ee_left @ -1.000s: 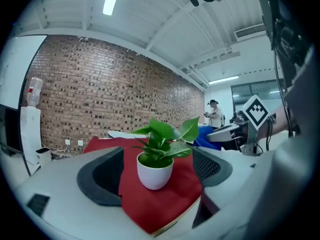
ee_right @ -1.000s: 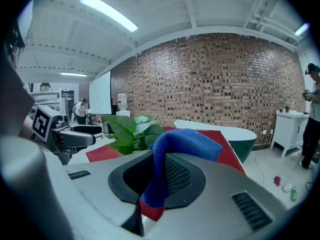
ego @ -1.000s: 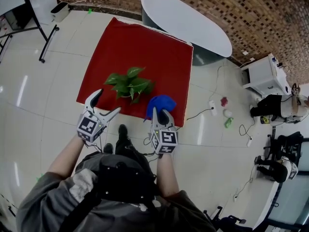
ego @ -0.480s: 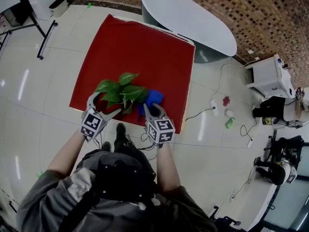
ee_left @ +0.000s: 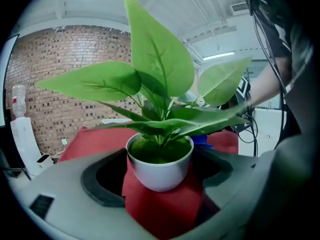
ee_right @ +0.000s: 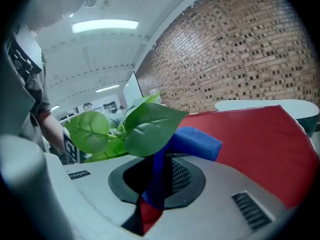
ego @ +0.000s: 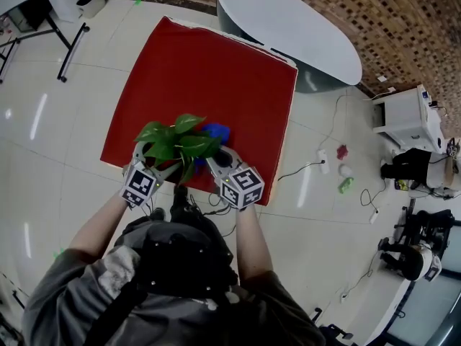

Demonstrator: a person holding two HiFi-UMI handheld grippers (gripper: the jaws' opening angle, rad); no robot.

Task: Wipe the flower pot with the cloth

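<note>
A white flower pot (ee_left: 160,170) with a leafy green plant (ego: 180,139) stands near the front edge of a red table cover (ego: 216,71). My left gripper (ego: 154,161) is open, and in the left gripper view the pot sits between its two jaws (ee_left: 161,186) with the red cover below. My right gripper (ego: 217,156) is shut on a blue cloth (ee_right: 197,141), which is pinched between the jaws (ee_right: 156,184) and folds over their tips. The blue cloth (ego: 215,130) lies against the plant's right side, partly under the leaves. The pot itself is hidden by leaves in the head view.
A grey oval table (ego: 288,27) stands behind the red cover. To the right are a white cabinet (ego: 403,114), floor cables and small items (ego: 338,168). A black stand leg (ego: 68,38) is at the left. The person's shoes (ego: 180,197) are at the cover's front edge.
Both grippers have moved forward to the plant. The left gripper's jaws now flank the pot, and the right gripper has carried the blue cloth up against the plant's right side.
</note>
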